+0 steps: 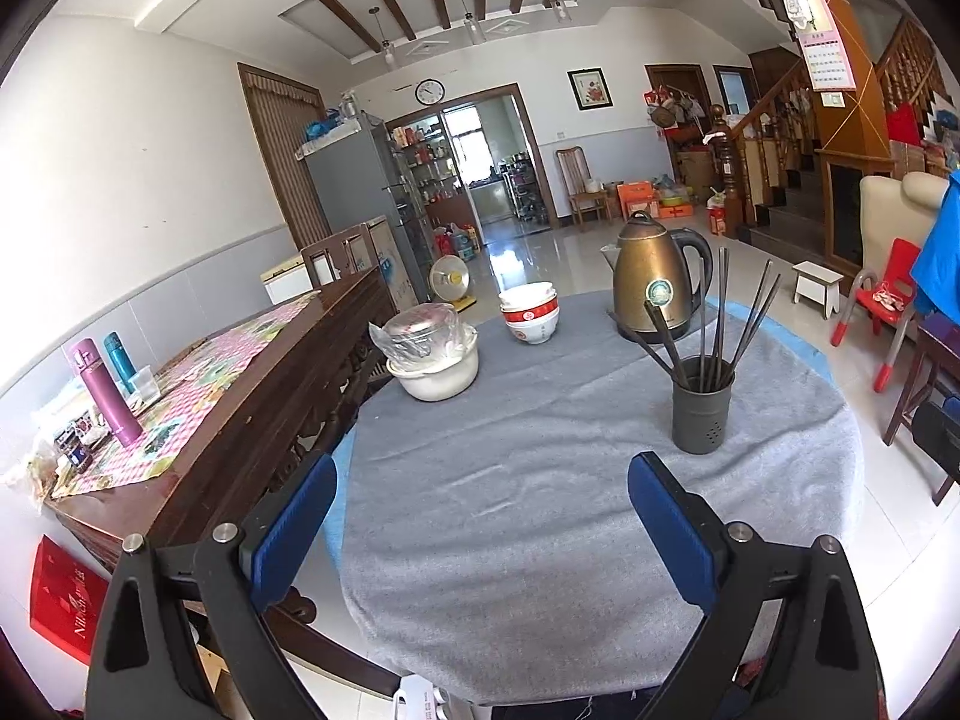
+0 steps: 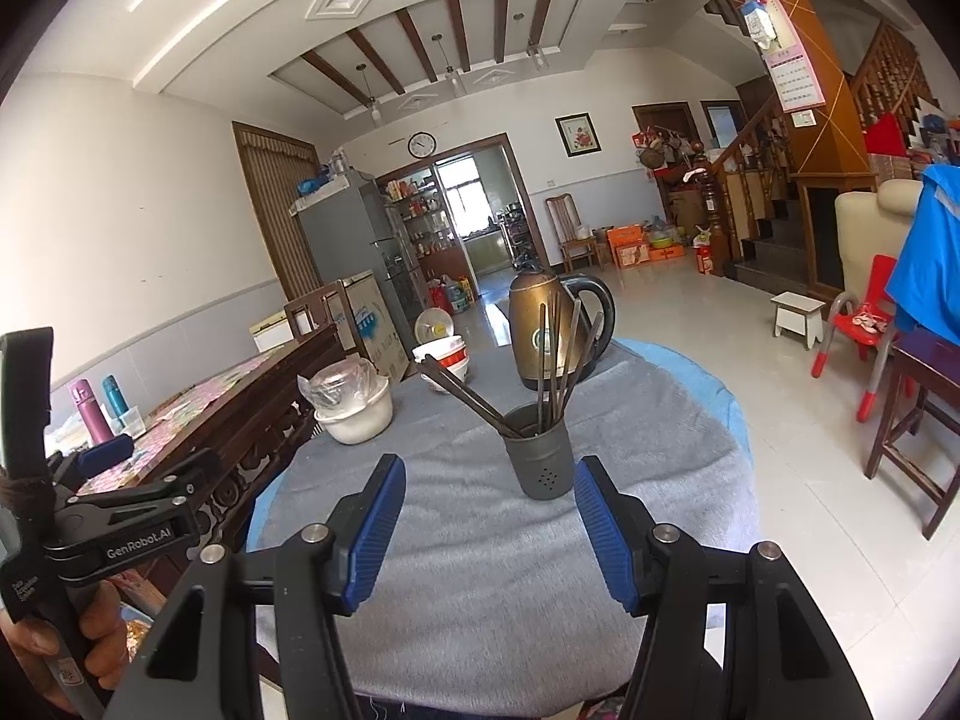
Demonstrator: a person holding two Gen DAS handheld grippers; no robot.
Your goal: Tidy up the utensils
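A dark grey utensil cup (image 1: 702, 414) stands upright on the grey tablecloth (image 1: 540, 480), holding several dark chopsticks (image 1: 723, 312) that fan out of its top. It also shows in the right wrist view (image 2: 538, 456), chopsticks (image 2: 555, 354) included. My left gripper (image 1: 483, 480) is open and empty, low over the near cloth, with the cup ahead to its right. My right gripper (image 2: 489, 480) is open and empty, with the cup just ahead between its fingertips. The left gripper (image 2: 108, 456) shows at the left edge of the right wrist view.
A bronze kettle (image 1: 654, 279) stands behind the cup. Stacked red-and-white bowls (image 1: 529, 313) and a white pot with a wrapped lid (image 1: 432, 354) sit at the table's far left. A dark wooden sideboard (image 1: 252, 396) with bottles (image 1: 105, 393) runs along the left. Chairs (image 1: 870, 312) stand right.
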